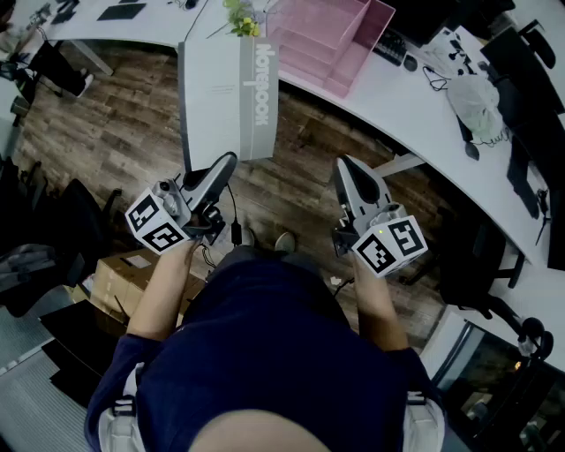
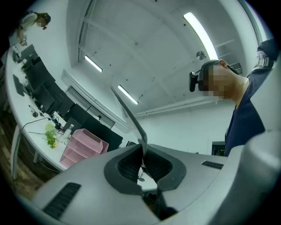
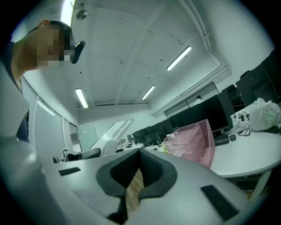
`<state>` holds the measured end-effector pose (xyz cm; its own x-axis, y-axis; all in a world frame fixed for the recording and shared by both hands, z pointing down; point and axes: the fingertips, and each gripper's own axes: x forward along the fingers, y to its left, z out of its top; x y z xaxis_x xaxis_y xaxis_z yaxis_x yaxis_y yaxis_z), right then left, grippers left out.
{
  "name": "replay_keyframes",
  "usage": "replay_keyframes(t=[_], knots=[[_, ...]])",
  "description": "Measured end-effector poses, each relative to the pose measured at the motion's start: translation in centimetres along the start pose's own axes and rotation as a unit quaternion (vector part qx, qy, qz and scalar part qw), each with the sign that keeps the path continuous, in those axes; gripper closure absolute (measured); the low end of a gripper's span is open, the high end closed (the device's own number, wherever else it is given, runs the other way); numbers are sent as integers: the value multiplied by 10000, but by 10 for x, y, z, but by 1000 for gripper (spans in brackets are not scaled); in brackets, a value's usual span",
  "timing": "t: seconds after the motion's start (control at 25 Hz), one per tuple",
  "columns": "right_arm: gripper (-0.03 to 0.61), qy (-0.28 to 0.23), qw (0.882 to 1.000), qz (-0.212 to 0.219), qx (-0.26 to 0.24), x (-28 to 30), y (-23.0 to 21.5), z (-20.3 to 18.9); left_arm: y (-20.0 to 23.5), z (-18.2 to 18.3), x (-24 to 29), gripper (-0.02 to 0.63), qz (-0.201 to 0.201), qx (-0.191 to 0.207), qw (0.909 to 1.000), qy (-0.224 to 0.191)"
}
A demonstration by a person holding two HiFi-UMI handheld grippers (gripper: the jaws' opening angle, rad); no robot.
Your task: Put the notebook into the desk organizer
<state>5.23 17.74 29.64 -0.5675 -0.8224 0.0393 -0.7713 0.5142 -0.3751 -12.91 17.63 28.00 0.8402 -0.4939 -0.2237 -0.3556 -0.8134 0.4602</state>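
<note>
Looking steeply down in the head view, a person in a dark blue top is standing over a wood-plank floor and holding a hand-held gripper in each hand. The left hand-held gripper is pinching the near edge of a grey notebook, which is hanging in the air over the floor, short of the white counter. A pink desk organizer is sitting on that counter just beyond the notebook, beside a small plant with yellow flowers. A white plastic bag is lying further right on the counter. The right hand-held gripper is hovering beside the left one, carrying nothing. A cardboard box is resting on the floor at the left.

In the left gripper view, the left hand-held gripper is pressing its jaws onto the notebook, whose thin edge is rising from between them. The pink desk organizer and the plant are showing at the lower left.

In the right gripper view, the right hand-held gripper is holding its jaws pressed together with nothing between them. The desk organizer is standing ahead on the counter, and the notebook is tilting up at the left.
</note>
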Motion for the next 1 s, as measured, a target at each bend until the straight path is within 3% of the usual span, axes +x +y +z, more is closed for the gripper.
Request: replay_keyframes(t=[1.0], knots=[[574, -66, 9999, 85, 122, -14, -12, -2, -12, -14, 12, 578, 40, 23, 10000, 7]])
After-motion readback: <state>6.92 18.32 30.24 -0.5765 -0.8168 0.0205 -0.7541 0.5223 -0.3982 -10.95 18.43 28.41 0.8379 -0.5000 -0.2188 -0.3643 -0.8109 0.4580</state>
